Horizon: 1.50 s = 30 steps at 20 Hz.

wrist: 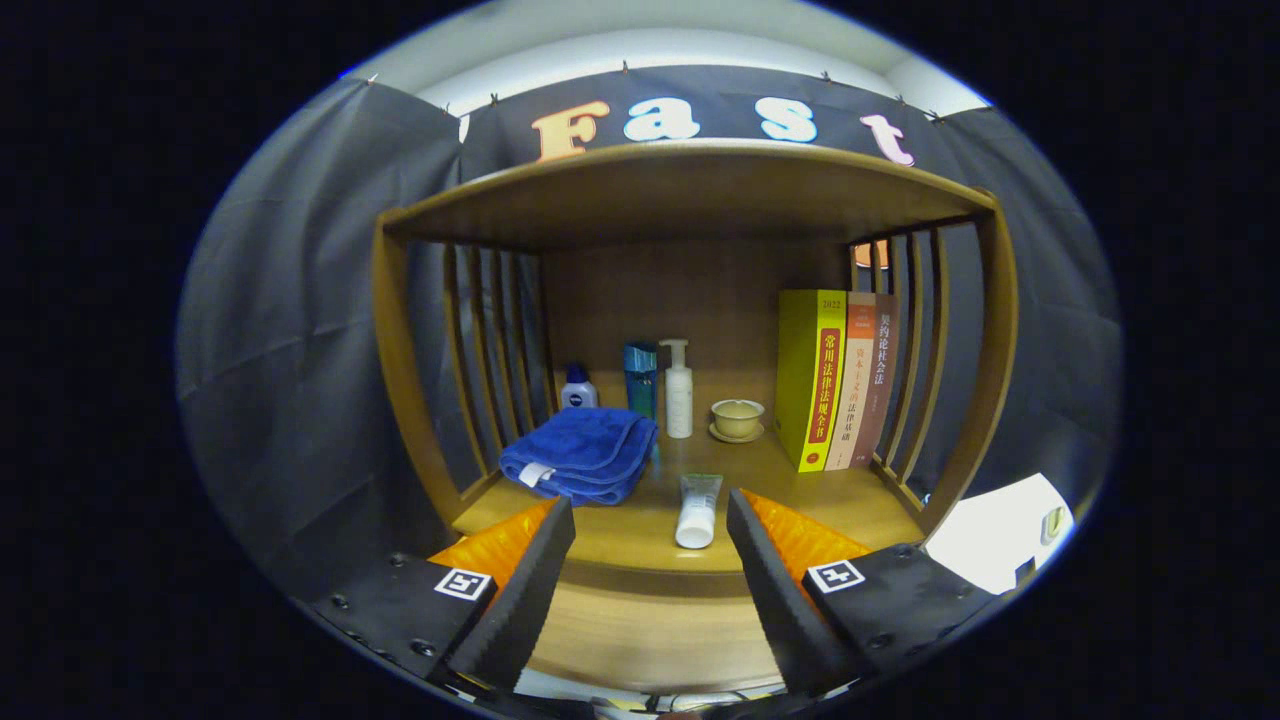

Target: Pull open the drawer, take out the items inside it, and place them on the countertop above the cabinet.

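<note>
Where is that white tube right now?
In the gripper view, the white tube lies on the wooden countertop, just ahead of the open gripper, beside the folded blue towel and in front of the pump bottle.

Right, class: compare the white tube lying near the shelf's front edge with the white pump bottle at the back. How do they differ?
The tube lies flat, just ahead of the open fingers; the pump bottle stands upright far beyond them. The tube ends in a plain cap; the pump bottle has a pump head. The tube lies apart; the pump bottle stands beside a blue bottle. Both are white.
</note>
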Motion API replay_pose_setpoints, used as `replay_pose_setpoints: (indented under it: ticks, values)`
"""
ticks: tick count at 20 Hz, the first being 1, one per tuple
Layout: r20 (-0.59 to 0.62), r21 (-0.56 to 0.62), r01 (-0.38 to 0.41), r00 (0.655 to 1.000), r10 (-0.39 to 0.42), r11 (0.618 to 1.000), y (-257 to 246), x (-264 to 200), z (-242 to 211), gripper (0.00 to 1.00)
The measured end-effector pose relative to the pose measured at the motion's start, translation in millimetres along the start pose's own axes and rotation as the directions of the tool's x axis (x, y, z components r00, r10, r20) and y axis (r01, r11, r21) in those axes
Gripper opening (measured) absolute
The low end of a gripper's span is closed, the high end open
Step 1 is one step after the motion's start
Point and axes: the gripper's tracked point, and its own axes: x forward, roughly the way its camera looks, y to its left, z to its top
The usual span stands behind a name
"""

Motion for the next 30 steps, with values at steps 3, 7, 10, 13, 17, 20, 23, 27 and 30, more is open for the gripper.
replay_pose_setpoints:
  ticks: [3,7,10,13,17,20,23,27,30]
  values:
    - [0.031,0.005,0.015,0.999,-0.015,1.0,1.0,-27.7,-27.6,0.99]
    - [0.082,0.053,0.043,0.995,-0.048,0.998,-3.9,-54.4,-55.0,0.99]
    - [0.15,0.111,0.062,0.985,-0.079,0.992,-11.4,-77.0,-67.0,0.99]
    - [0.217,0.147,0.087,0.969,-0.118,0.985,-20.6,-88.9,-83.0,0.99]
    - [0.245,0.155,0.131,0.955,-0.166,0.979,-35.1,-90.7,-103.2,0.99]
    - [0.272,0.162,0.108,0.95,-0.15,0.981,-33.2,-92.6,-101.6,0.99]
    - [0.293,0.15,0.132,0.941,-0.172,0.98,-36.3,-96.1,-108.0,0.99]
    - [0.268,0.137,0.108,0.953,-0.142,0.985,-22.6,-90.6,-116.9,0.99]
    - [0.285,0.133,0.119,0.946,-0.153,0.984,-25.3,-93.2,-115.2,0.99]
